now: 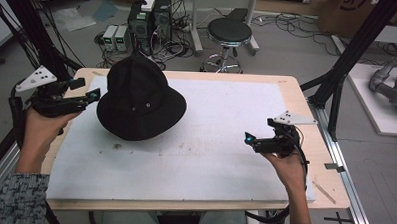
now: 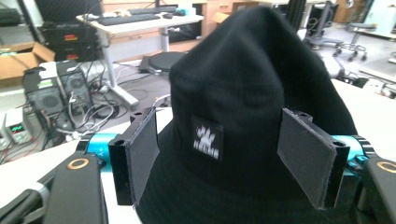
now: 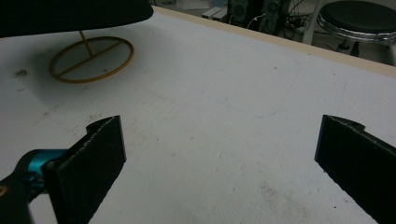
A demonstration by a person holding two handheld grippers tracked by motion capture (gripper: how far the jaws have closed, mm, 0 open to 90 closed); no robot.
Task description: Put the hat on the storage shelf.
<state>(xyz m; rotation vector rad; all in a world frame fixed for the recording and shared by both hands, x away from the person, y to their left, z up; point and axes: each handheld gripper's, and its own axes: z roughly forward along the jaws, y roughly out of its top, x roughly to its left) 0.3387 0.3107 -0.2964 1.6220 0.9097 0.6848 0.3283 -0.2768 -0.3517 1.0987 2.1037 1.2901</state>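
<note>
The hat point(image 2: 243, 116) covers its stand in the high view; from the right tool's camera the stand's ring base point(image 3: 91, 58) shows while its rod vanishes under the brim. The hat's label point(image 2: 207, 138) is too blurred to read.

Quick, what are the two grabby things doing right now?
Left gripper: jaws open, either side of the black hat, not gripping it.
Right gripper: jaws open, holding nothing.
</note>
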